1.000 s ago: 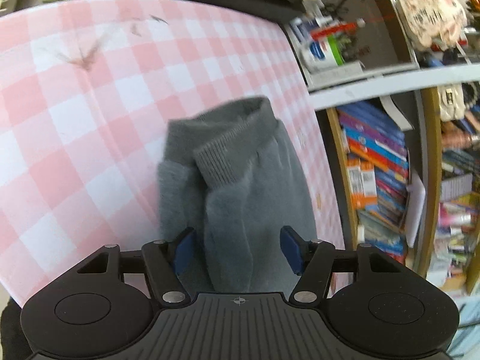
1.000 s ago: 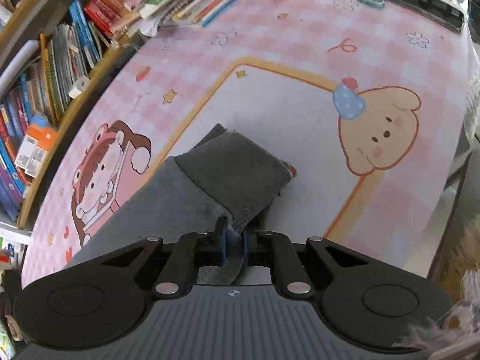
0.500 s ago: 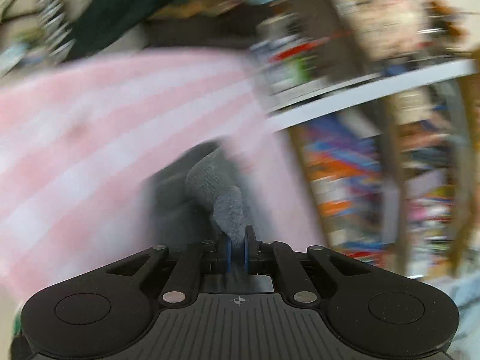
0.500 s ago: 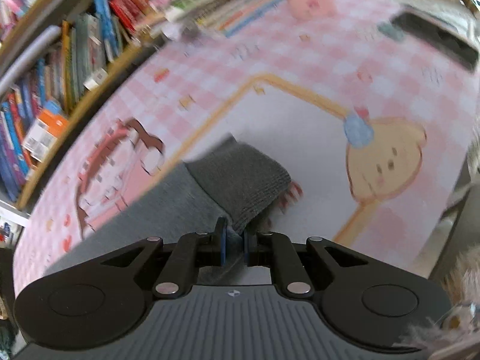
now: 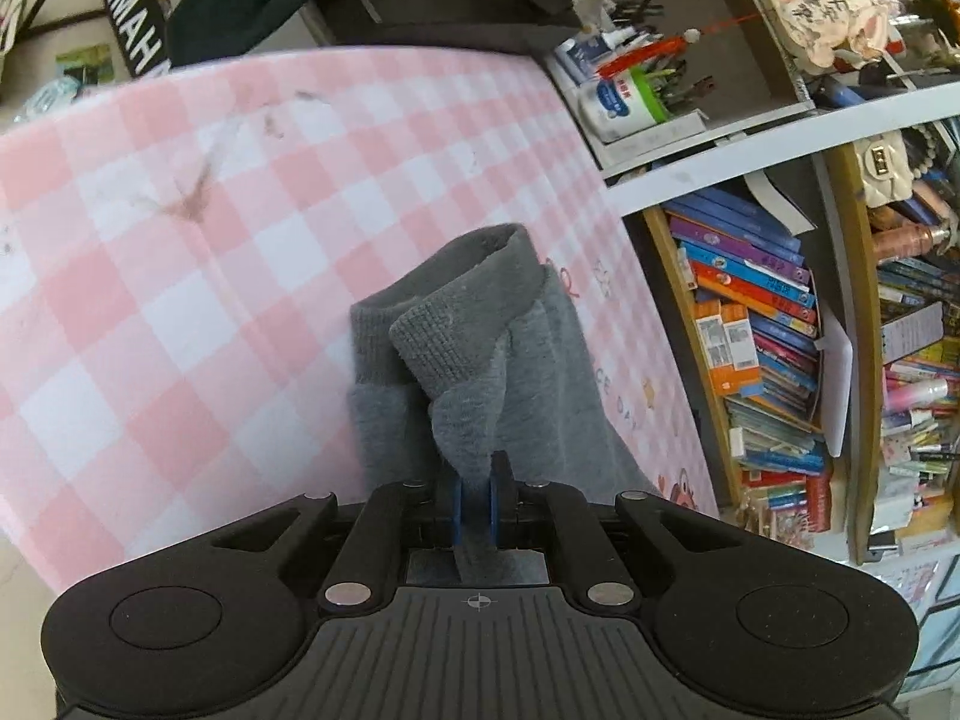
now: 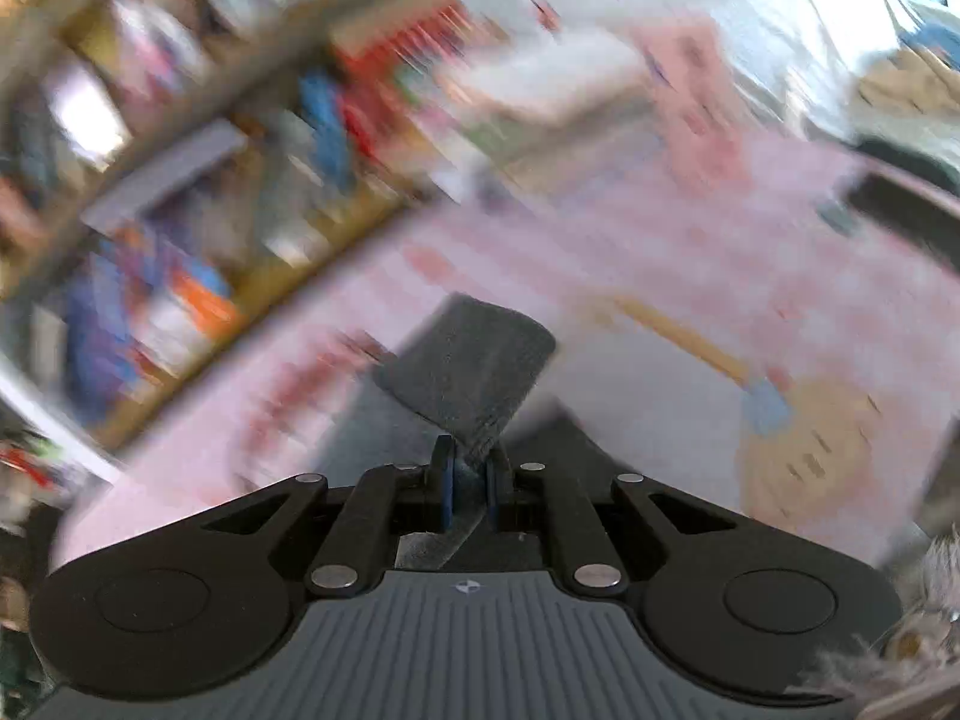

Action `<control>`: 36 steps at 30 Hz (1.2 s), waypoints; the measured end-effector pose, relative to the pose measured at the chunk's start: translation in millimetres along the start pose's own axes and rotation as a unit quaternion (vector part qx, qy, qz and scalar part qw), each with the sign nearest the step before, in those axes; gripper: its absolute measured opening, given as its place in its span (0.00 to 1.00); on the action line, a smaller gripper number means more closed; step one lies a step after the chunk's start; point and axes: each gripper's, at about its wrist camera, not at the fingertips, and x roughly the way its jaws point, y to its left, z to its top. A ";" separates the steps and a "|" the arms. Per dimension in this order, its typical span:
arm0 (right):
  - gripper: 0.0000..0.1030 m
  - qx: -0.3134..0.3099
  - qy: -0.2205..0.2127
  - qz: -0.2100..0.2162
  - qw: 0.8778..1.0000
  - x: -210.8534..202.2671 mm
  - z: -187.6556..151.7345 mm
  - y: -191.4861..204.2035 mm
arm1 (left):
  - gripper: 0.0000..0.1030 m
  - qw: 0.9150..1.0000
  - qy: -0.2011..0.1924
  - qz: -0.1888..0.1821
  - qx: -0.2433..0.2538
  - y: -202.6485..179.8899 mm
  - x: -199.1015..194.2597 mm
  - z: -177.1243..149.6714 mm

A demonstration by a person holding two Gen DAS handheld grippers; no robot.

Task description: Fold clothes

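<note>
A grey fleece garment (image 5: pixel 480 384) with ribbed cuffs lies on the pink checked table cover (image 5: pixel 180 252). My left gripper (image 5: pixel 475 501) is shut on a pinch of the grey fabric just behind one ribbed cuff (image 5: pixel 444 336), lifting it slightly. In the right wrist view, which is motion-blurred, my right gripper (image 6: pixel 469 483) is shut on the garment's other dark ribbed cuff (image 6: pixel 468 372), which stands up above the pink cartoon mat (image 6: pixel 690 312).
A bookshelf (image 5: pixel 756 348) packed with books stands at the table's right edge, with a shelf of pens and bottles (image 5: pixel 630 90) above. A dark Yamaha keyboard (image 5: pixel 132 42) stands beyond the far edge. Blurred bookshelves (image 6: pixel 180 210) fill the left of the right wrist view.
My left gripper closed on the grey fabric and has lifted it. My right gripper, still shut on the cuff, has swung upward fast, raising the cuff off the mat.
</note>
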 end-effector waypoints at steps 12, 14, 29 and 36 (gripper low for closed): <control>0.38 0.078 0.051 -0.025 0.995 12.8 -23.7 -32.7 | 0.35 0.999 0.001 0.042 0.006 5.7 -12.8 -4.4; 0.38 0.084 0.055 -0.019 0.995 16.8 -21.9 -31.0 | 0.36 0.999 0.011 0.044 -0.013 8.5 -4.7 -1.5; 0.15 0.064 0.069 0.006 0.996 58.8 0.8 3.5 | 0.12 0.999 -0.003 -0.014 -0.050 -20.2 45.3 28.3; 0.15 0.029 0.060 0.045 0.997 59.1 6.7 34.0 | 0.12 0.990 -0.085 -0.113 0.013 -60.5 2.8 34.9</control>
